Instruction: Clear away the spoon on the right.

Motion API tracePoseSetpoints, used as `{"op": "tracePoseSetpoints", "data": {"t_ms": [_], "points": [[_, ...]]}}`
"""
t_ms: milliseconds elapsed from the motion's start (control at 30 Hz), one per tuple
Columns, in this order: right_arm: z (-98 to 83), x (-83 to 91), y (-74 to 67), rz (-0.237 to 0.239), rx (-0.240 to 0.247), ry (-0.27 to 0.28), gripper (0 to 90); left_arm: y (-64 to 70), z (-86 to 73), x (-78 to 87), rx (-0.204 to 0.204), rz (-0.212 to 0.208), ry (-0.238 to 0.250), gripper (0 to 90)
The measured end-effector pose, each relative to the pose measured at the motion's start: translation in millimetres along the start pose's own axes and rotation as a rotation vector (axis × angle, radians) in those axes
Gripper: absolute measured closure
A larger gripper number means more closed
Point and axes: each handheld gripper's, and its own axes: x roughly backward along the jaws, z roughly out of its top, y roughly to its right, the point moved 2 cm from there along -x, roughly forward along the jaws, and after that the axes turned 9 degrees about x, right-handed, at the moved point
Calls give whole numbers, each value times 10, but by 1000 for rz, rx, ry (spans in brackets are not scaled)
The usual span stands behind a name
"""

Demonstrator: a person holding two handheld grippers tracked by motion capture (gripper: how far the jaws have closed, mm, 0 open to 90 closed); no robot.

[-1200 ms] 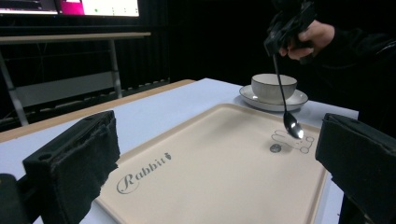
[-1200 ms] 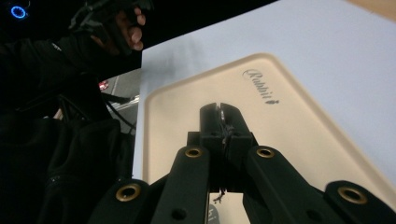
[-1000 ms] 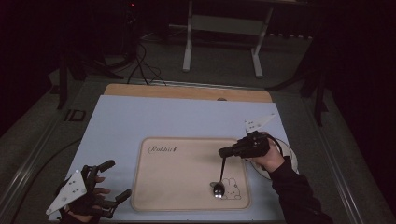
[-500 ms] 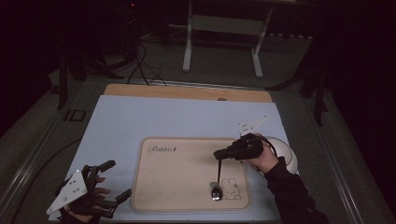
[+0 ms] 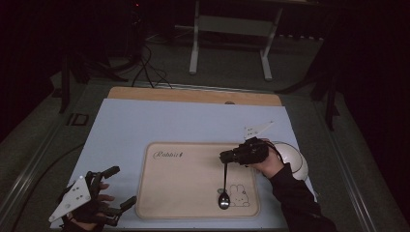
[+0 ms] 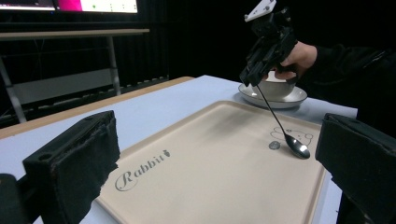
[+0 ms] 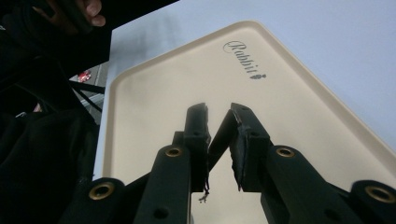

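Right gripper (image 5: 224, 157): poised above the tray (image 5: 183, 183) toward its 3 o'clock edge, held in a dark-sleeved hand (image 5: 268, 164) coming in from 5 o'clock. Jaws parted by a narrow slit, having just been opening. Between them, the top of the spoon (image 5: 225, 181) handle, seen in the right gripper view as a dark sliver across the slit, with pale tray showing through the gap lower down. Pads not seen pressing on it.

Spoon: leaning steeply, handle end up at the jaws, rounded end down on the tray at about 5 o'clock. Touching the tray just beside the rabbit drawing (image 5: 238, 195), on that drawing's 9 o'clock side. From the left gripper view, slanting down from the jaw tips to the tray, with a small dark round mark (image 6: 274, 145) just beside the rounded end.

Tray: beige, lying on the pale blue table top (image 5: 169, 121), with the word "Rabbit" (image 5: 167, 155) printed toward 10 o'clock.

White bowl on a saucer (image 5: 296, 159): on the table just past the tray's 3 o'clock edge, right behind the hand.

Left gripper (image 5: 122, 186): down at 7 o'clock of the table, just off the tray's corner, well apart from the spoon. Jaws spread wide, nothing between them.
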Motion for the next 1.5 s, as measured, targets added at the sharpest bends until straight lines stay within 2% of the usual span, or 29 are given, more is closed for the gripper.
{"op": "tracePoseSetpoints", "data": {"t_ms": [400,700,967,1333,1500], "points": [[-61,-79,100,-29,-37,-23,746,2,3,3,1,-1,4,0],[-99,-161,161,-59,-59,-49,772,1,2,3,3,-4,5,0],[-130,-234,201,-62,-77,-61,754,3,2,2,2,-5,4,0],[-202,-313,266,-105,-151,-67,739,8,1,0,0,-10,2,0],[-244,-365,288,-123,-174,-92,733,10,0,-3,0,-11,1,0]]}}
